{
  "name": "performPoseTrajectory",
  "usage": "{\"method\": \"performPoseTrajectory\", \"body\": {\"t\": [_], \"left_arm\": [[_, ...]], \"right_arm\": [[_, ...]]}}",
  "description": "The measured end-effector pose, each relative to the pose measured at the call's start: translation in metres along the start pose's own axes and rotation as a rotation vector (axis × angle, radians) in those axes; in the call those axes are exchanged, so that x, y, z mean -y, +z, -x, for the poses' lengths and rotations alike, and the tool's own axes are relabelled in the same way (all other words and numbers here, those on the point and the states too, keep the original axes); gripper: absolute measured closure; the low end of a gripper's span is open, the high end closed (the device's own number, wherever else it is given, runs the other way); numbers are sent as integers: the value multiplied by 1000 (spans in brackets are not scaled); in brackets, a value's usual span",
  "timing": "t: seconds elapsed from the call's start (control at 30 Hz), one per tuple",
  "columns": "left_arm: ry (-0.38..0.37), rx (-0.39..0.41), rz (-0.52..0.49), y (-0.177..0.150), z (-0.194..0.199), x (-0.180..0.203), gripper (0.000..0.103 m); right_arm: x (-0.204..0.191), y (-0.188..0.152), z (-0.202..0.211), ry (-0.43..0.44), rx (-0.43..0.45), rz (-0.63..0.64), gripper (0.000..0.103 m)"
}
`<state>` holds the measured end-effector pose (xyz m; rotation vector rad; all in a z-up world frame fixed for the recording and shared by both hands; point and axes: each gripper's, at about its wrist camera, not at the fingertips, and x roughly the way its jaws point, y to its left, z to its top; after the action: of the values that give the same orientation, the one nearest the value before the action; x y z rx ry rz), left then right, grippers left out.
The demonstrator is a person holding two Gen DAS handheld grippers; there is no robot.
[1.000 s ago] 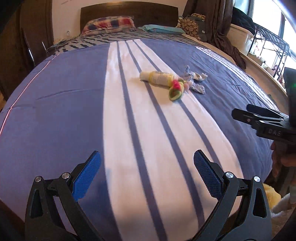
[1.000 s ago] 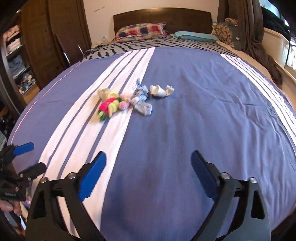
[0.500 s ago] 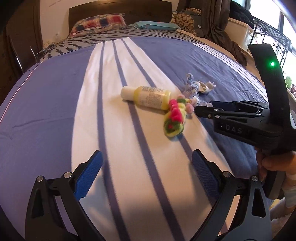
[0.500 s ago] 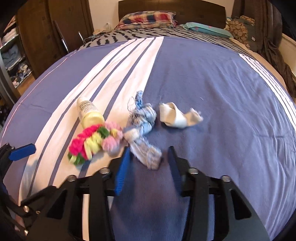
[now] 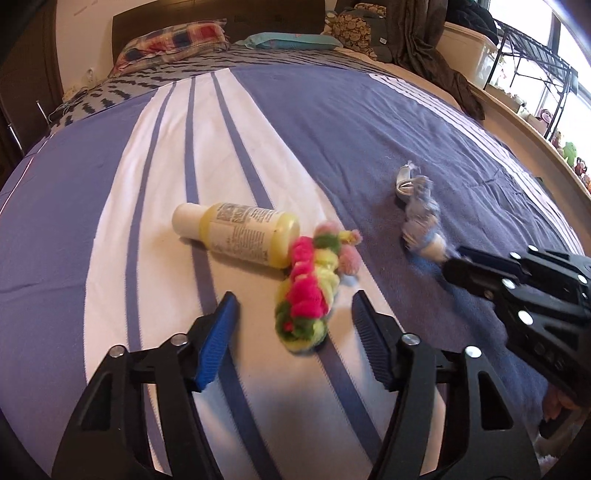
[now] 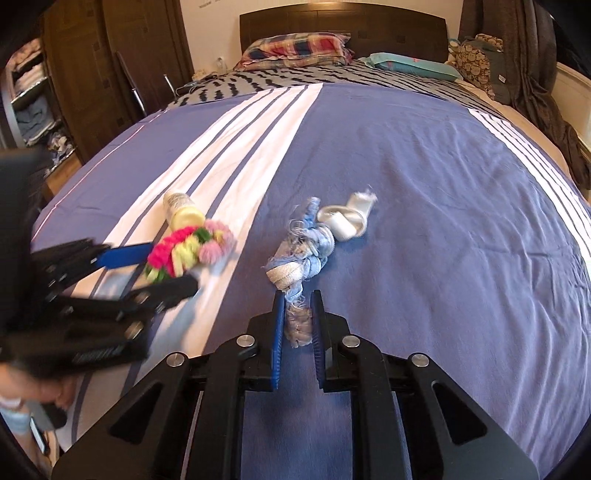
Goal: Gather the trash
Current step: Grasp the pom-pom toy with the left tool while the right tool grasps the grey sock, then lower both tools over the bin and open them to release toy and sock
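The knotted blue rag (image 6: pixel 301 254) lay near the middle of the bed (image 6: pixel 424 177), on the blue part of the cover, and its frayed near tail sat right between the pads of your right claw (image 6: pixel 298 325). That claw was pinched down narrow on the tail, pads pressing it from both sides. At one o'clock from the rag, touching its far end, sat a crumpled white scrap (image 6: pixel 347 218). Over at nine o'clock, on the white stripe, was the pink, yellow and green pom-pom bundle (image 5: pixel 310 291), blurred, and butted against its far end lay a yellow bottle (image 5: pixel 240 232) on its side, white cap pointing to ten o'clock in the left view. Your left claw (image 5: pixel 291 328) was half spread, and the near end of the pom-pom bundle sat in the gap between the blue pads; whether either pad touched it, you could not tell. At the twelve o'clock end of the bed were a plaid pillow (image 6: pixel 295 46) and a teal pillow (image 6: pixel 410 66) against the dark headboard (image 6: pixel 343 26).
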<state>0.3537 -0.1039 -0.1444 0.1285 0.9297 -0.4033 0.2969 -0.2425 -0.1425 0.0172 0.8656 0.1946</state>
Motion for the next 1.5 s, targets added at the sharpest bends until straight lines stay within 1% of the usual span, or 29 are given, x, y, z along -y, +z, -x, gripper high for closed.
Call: {"method": "performPoseTrajectory", "body": {"t": [0.03, 0.07, 0.1, 0.17, 0.3, 0.37, 0.47, 0.6, 0.87, 1.03, 1.1, 1.27, 1.4, 1.5], "left_arm": [[7, 1, -2, 0, 0, 1, 52], [8, 2, -1, 0, 1, 1, 62], [6, 2, 0, 0, 3, 2, 75], [-3, -4, 3, -4, 8, 2, 80], [8, 7, 0, -22, 32, 4, 81], [13, 16, 2, -33, 46, 4, 81], [25, 38, 17, -53, 74, 4, 81], [23, 72, 43, -82, 114, 6, 81], [14, 147, 43, -133, 188, 27, 81], [-6, 185, 24, -160, 220, 40, 81], [-12, 190, 15, -169, 228, 45, 81], [-36, 193, 3, -194, 240, 57, 81], [-52, 163, 4, -217, 234, 63, 81], [-61, 130, 9, -236, 225, 65, 81]], "right_arm": [[0, -4, 3, 5, 2, -2, 88], [0, -7, 7, 12, 5, -4, 88], [0, -9, 9, 17, 6, -6, 88], [-2, -15, 17, 29, 13, -10, 88], [-10, -25, 38, 41, 38, 2, 89], [-17, -32, 52, 45, 57, 12, 92], [-28, -42, 74, 61, 83, 20, 93], [-44, -55, 100, 83, 107, 38, 93], [-77, -87, 166, 108, 184, 81, 93], [-90, -108, 205, 117, 237, 97, 93], [-94, -120, 217, 122, 249, 98, 93], [-96, -144, 232, 141, 254, 86, 93], [-94, -163, 234, 144, 240, 81, 93], [-94, -180, 226, 137, 209, 75, 93]]}}
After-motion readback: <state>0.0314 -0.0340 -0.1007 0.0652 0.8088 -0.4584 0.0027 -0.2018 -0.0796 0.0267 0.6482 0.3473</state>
